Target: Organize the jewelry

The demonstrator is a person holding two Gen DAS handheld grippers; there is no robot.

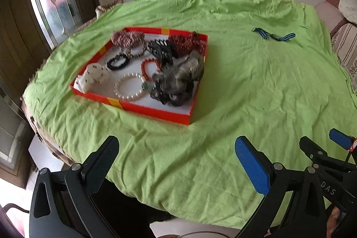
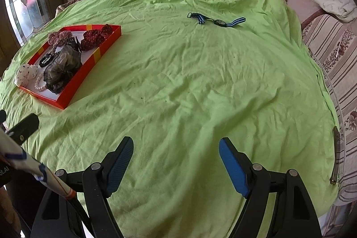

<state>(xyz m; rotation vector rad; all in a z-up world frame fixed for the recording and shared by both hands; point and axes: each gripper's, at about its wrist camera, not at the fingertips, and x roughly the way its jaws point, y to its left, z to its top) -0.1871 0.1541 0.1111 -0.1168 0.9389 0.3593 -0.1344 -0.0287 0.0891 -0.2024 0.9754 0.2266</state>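
Lime-green wrinkled cloth (image 2: pixel 189 81) covers the whole round counter, soft and loose, so anything dragged across it will bunch the fabric. At about ten o'clock from the right gripper sits the shallow orange cardboard tray with a white floor (image 1: pixel 156 112), already crowded: a big grey gauzy hair scrunchie (image 1: pixel 180 79), a dark red dotted fabric scrunchie (image 1: pixel 185 41), a white pearl-bead bracelet (image 1: pixel 129 87), a red bead bracelet (image 1: pixel 150 67). All light, I'd say; the beads look slick and will roll.

Out alone at twelve o'clock, well apart from the tray, lies the wristwatch on a blue-and-black striped fabric strap (image 2: pixel 217 20), flat and stretched out. Likely the odd one left to gather. The strap looks limp and thin; the small stiff case in the middle seems the surest place to pinch.

Right gripper (image 2: pixel 176 162): fingers spread wide, nothing between them. Left gripper (image 1: pixel 178 162): fingers also wide apart, empty, hovering at the near edge.
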